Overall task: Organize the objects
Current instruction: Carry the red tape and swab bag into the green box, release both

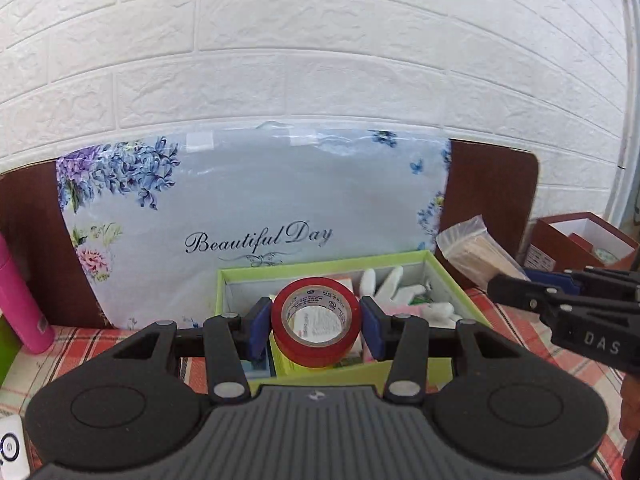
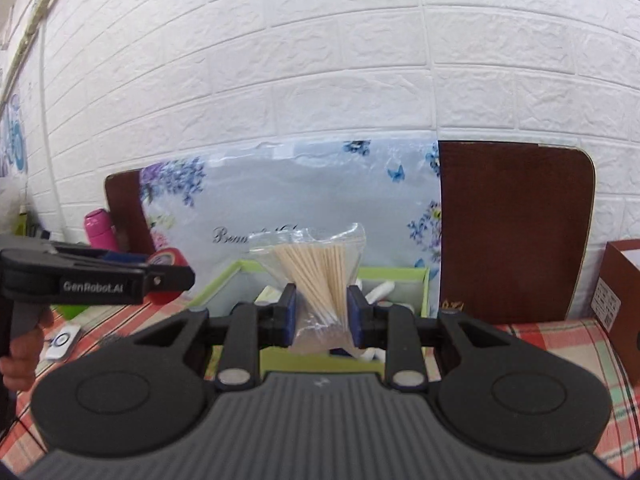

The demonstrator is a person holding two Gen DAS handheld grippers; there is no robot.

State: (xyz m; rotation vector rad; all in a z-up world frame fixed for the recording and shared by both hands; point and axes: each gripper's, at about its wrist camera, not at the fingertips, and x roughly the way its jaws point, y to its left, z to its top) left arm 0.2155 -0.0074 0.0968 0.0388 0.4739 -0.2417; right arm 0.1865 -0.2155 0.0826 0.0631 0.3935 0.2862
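Left tongs [image 1: 316, 322]: blue pads pressed on both sides of a red tape roll [image 1: 316, 320], which is held clear above the green box, its hole facing the camera.
Right tongs [image 2: 322, 312]: blue pads squeezed on a clear bag of wooden sticks [image 2: 320, 280]; the sticks fan upward above the pads, and the bag's lower part hangs below them.
Green box [image 1: 456, 280]: open-topped, lime rim, directly beyond and beneath both tongs; inside lie white pieces [image 1: 390, 284] and small cartons, partly hidden by the tape roll.
Box edges: the near rim sits just under the left tongs; the far rim stands close before the floral cloth.
Floral cloth [image 1: 248, 200]: pale blue, lettered "Beautiful Day", draped over a dark brown board [image 1: 488, 188] that leans on the white brick wall [image 1: 320, 40] beyond the tongs.
Worktop [image 2: 560, 344]: covered in red plaid cloth; an open stretch lies to the right of the right tongs, bounded by a brown carton [image 2: 620, 292].
Left side: a pink bottle [image 1: 20, 304] stands left of the left tongs, well apart from the box.
Between tongs: the two are side by side with a gap, the right one's tip showing at the right edge of the left view.
Hand [image 2: 20, 360]: grips the handle of the left tongs.
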